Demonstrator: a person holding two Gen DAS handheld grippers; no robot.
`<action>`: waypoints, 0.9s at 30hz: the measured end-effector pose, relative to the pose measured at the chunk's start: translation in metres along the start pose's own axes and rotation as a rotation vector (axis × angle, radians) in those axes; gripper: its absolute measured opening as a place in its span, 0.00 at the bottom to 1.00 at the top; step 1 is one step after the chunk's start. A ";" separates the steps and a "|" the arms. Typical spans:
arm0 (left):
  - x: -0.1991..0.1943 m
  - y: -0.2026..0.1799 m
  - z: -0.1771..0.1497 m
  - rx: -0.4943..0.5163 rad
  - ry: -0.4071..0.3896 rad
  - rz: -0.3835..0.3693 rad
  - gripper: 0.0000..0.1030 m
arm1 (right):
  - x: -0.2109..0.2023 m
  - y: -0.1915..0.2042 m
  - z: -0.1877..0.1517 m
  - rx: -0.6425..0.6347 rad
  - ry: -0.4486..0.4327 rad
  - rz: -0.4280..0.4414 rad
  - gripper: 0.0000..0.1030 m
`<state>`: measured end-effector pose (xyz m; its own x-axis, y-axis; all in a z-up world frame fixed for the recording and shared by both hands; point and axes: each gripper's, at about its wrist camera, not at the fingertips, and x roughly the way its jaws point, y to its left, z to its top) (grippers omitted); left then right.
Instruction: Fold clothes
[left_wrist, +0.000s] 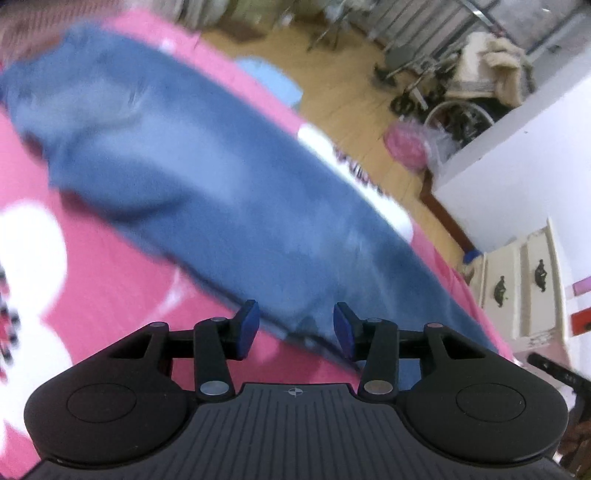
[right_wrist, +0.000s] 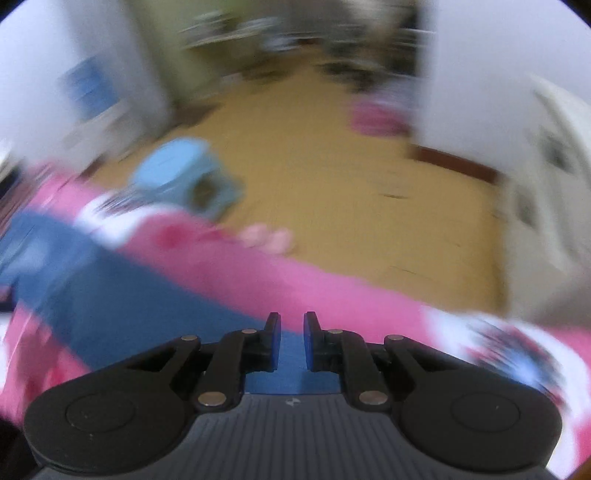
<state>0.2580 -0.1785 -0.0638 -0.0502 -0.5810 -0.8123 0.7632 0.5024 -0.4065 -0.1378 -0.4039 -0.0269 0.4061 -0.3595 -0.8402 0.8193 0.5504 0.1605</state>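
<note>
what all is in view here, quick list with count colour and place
jeans: one, blue denim, laid lengthwise across the pink bedspread, near end just ahead of the left tool
bedspread: one, pink with white patches, under the jeans
stool: one, light blue, on the floor past the bed edge
floor: tan wood, beyond the bed
wheelchair: one, dark frame, far right by the white wall
bag: one, pink, on the floor near the wheelchair
cabinet: one, cream with dark handles, right edge
left tool: one, black with blue pads, jaws open, nothing held
right tool: one, black, jaws a narrow gap apart over denim; too blurred to tell any grip
</note>
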 end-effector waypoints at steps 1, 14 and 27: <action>0.006 -0.003 0.002 0.023 -0.012 0.002 0.42 | 0.014 0.016 0.002 -0.055 0.022 0.031 0.13; 0.061 0.034 0.010 -0.059 0.046 0.019 0.41 | 0.059 0.101 0.014 -0.452 0.202 0.024 0.12; 0.028 0.077 0.030 -0.263 -0.056 -0.087 0.41 | 0.128 0.167 0.003 -0.686 0.393 0.048 0.14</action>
<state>0.3349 -0.1754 -0.1051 -0.0670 -0.6596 -0.7487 0.5637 0.5941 -0.5738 0.0521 -0.3601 -0.1064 0.1571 -0.1017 -0.9823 0.3203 0.9462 -0.0468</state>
